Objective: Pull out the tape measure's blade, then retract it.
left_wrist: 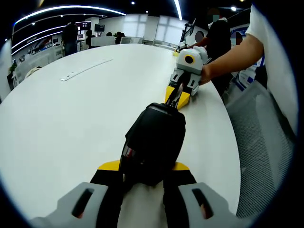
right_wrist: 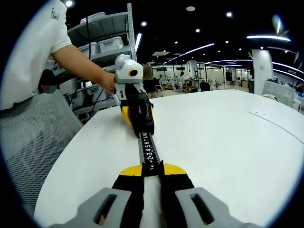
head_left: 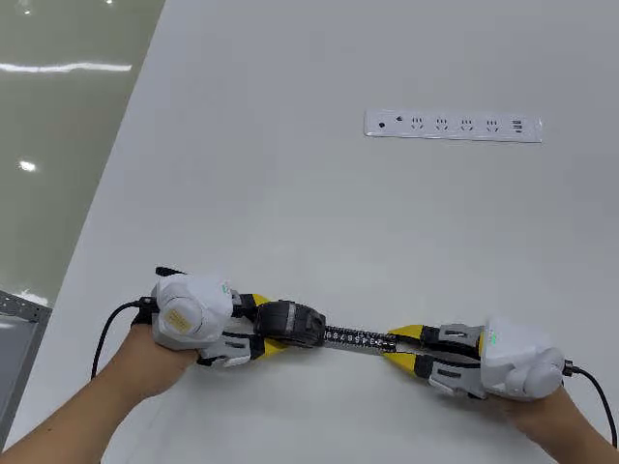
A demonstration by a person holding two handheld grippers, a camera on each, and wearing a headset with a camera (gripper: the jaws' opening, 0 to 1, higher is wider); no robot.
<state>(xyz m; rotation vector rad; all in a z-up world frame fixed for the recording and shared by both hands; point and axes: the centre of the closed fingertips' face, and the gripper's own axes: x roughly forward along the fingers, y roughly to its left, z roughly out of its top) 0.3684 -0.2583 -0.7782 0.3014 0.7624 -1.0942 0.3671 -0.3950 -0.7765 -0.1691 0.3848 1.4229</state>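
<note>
A black tape measure case [head_left: 289,323] lies low over the white table [head_left: 319,213], and my left gripper [head_left: 259,334] is shut on it. In the left gripper view the case [left_wrist: 154,142] sits between the yellow-tipped jaws of the left gripper [left_wrist: 145,172]. A short length of black blade with white numbers [head_left: 356,337] runs from the case to my right gripper [head_left: 398,346], which is shut on the blade's end. In the right gripper view the blade [right_wrist: 147,148] leads from the right gripper [right_wrist: 151,172] to the case [right_wrist: 140,113].
A white power strip [head_left: 452,126] lies flat on the table further back. The table's left edge [head_left: 97,213] borders a shiny green floor. In the gripper views there are office chairs, shelves and people in the background.
</note>
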